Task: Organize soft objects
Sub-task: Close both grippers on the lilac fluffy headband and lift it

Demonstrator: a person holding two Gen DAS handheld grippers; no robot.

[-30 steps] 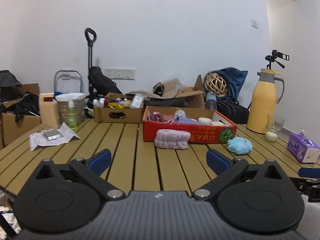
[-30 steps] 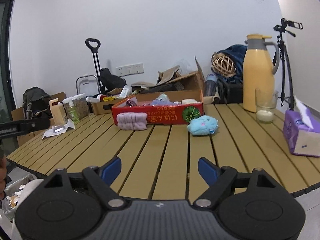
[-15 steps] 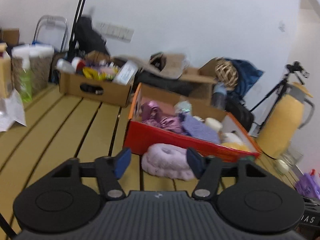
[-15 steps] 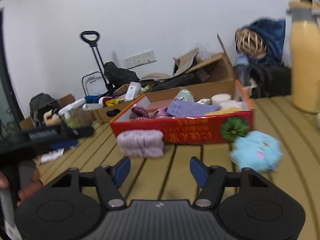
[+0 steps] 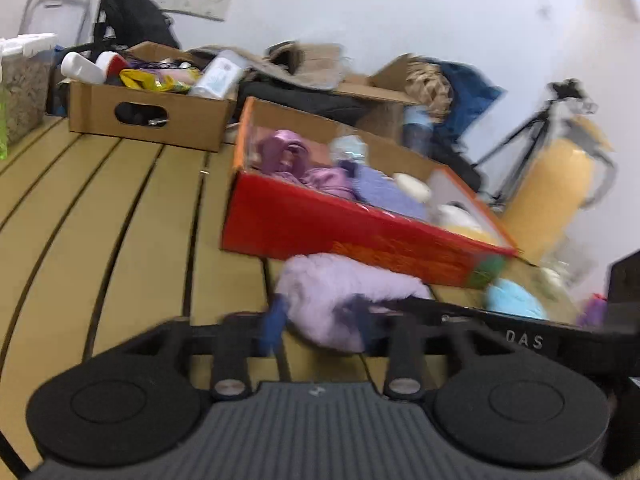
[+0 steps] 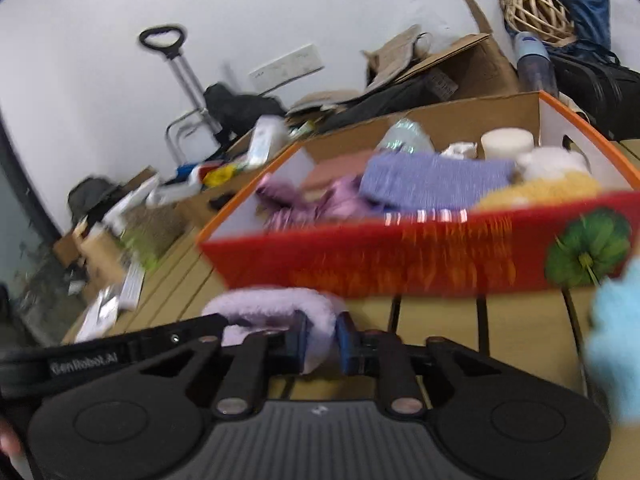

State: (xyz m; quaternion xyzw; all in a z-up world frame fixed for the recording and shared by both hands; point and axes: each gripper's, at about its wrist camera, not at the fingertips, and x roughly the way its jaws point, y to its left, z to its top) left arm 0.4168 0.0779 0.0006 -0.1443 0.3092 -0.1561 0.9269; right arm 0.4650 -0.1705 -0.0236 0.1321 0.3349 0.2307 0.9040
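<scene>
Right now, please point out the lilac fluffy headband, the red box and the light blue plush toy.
lilac fluffy headband (image 5: 344, 284): left wrist view, its upper fluffy surface.
red box (image 6: 400, 260): right wrist view, its red front wall.
light blue plush toy (image 5: 514, 300): left wrist view, middle of its body.

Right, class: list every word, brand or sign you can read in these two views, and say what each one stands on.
"DAS": white letters on the black bar of the right gripper, seen in the left wrist view.
"GenRobot.AI": on the black bar of the left gripper, blurred but legible in the right wrist view.
Orange print on the red box: too blurred to read.
White bottle label: too blurred.
</scene>
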